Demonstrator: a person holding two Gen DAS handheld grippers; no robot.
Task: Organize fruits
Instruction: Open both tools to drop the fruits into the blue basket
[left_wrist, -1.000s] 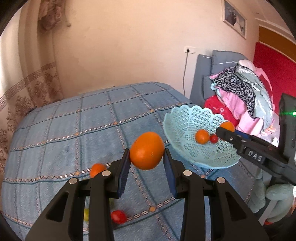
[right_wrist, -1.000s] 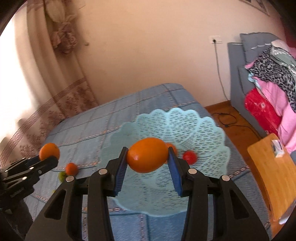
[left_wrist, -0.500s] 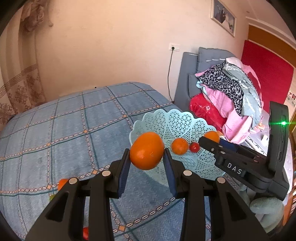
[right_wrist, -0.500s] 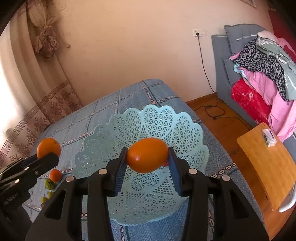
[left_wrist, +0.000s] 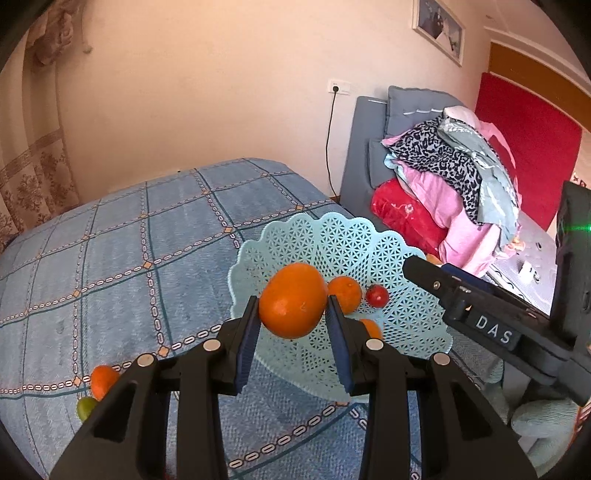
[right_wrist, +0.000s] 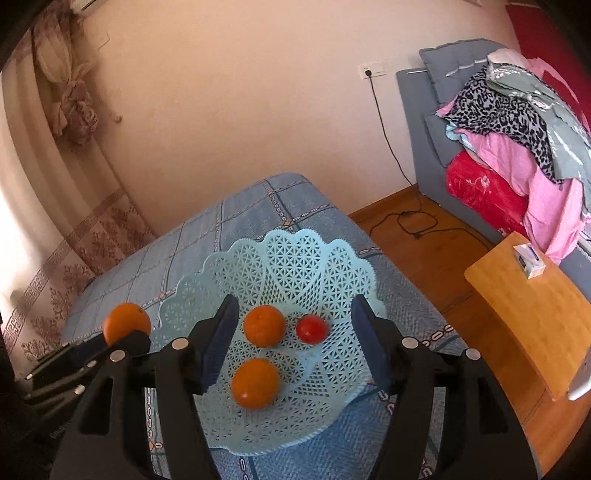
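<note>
My left gripper (left_wrist: 293, 317) is shut on a large orange (left_wrist: 293, 300) and holds it above the near rim of the light blue lattice basket (left_wrist: 325, 236). My right gripper (right_wrist: 295, 332) is open and empty above the basket (right_wrist: 303, 247). In the basket lie two oranges (right_wrist: 264, 325) (right_wrist: 255, 383) and a small red fruit (right_wrist: 312, 329). The left gripper's orange (right_wrist: 126, 322) shows at the left of the right wrist view. The right gripper's body (left_wrist: 491, 325) shows at the right of the left wrist view.
The basket sits on a blue checked bedcover (left_wrist: 129, 251). A small orange (left_wrist: 102, 380) and a green fruit (left_wrist: 85, 407) lie on the cover at the lower left. A sofa with piled clothes (left_wrist: 450, 177) stands to the right. A wooden table (right_wrist: 532, 314) is beside the bed.
My right gripper has opened and its orange now lies in the basket. My left gripper has moved right with its orange, closer to the basket.
</note>
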